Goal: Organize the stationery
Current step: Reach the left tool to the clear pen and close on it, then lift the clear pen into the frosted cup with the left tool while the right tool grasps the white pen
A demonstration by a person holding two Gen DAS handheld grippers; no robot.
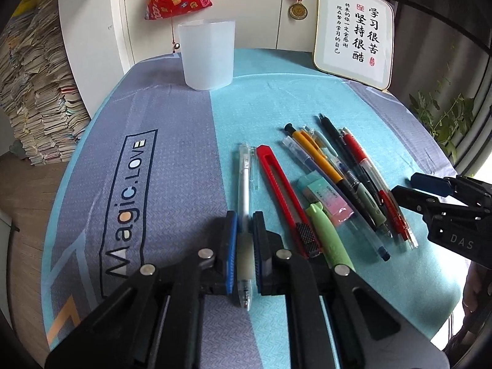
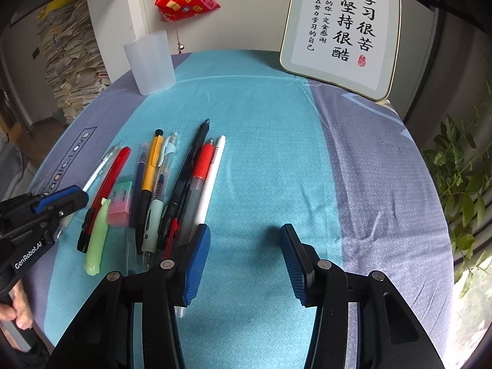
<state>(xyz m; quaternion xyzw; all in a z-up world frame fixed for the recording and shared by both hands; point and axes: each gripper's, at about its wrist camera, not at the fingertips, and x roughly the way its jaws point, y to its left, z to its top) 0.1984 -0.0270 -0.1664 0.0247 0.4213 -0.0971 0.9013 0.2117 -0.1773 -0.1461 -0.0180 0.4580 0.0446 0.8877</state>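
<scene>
Pens [image 1: 341, 181] lie bunched on the desk [image 1: 172, 166] for sorting; left tool [image 1: 245, 218] clamps a clear pen [image 1: 244, 184], presumably for the cup [image 1: 206, 53], while right tool [image 2: 244, 240] gapes empty.

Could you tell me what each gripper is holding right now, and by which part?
The left gripper is shut on the clear white pen near its grip end. The right gripper holds nothing; its jaws stand apart.

Bare cloth [image 2: 261, 160] right of pens [image 2: 184, 184]; cup [image 2: 150, 61] far-left.
</scene>
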